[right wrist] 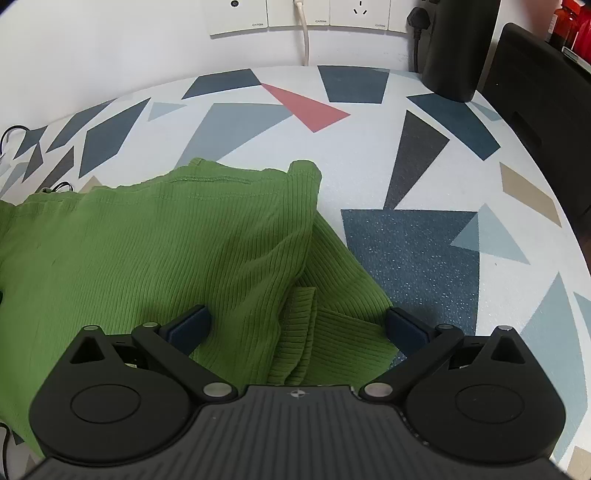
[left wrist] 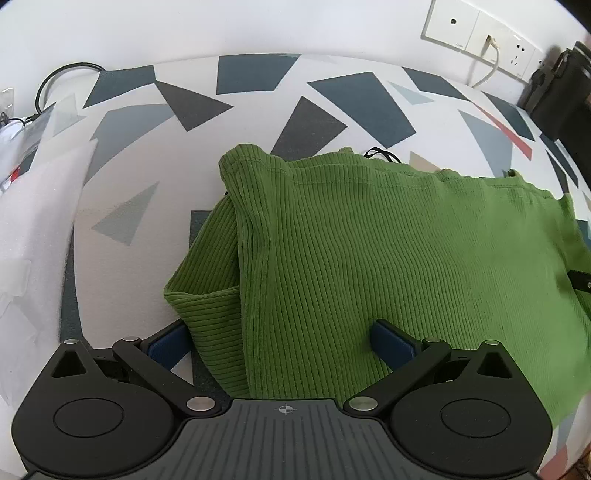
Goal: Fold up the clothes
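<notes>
Two grippers hover low over one green ribbed garment [left wrist: 369, 251] that lies on a table [left wrist: 258, 122] patterned with grey, blue and red shards. In the left wrist view, the left gripper [left wrist: 280, 341] fills the bottom of the frame with its blue-padded fingers [left wrist: 391, 345] spread wide, the garment's folded left edge lying between them; whether the pads touch the cloth is unclear. The garment runs from the centre to the right edge of the frame. White foam sheet [left wrist: 33, 221] lies at the left, and wall sockets [left wrist: 480, 33] sit at the upper right.

In the right wrist view, the right gripper [right wrist: 297, 326] likewise stands spread apart, straddling the garment's layered right edge at lower centre. The cloth [right wrist: 147, 240] fills the left half. A black cylinder [right wrist: 458, 48] stands at the upper right.
</notes>
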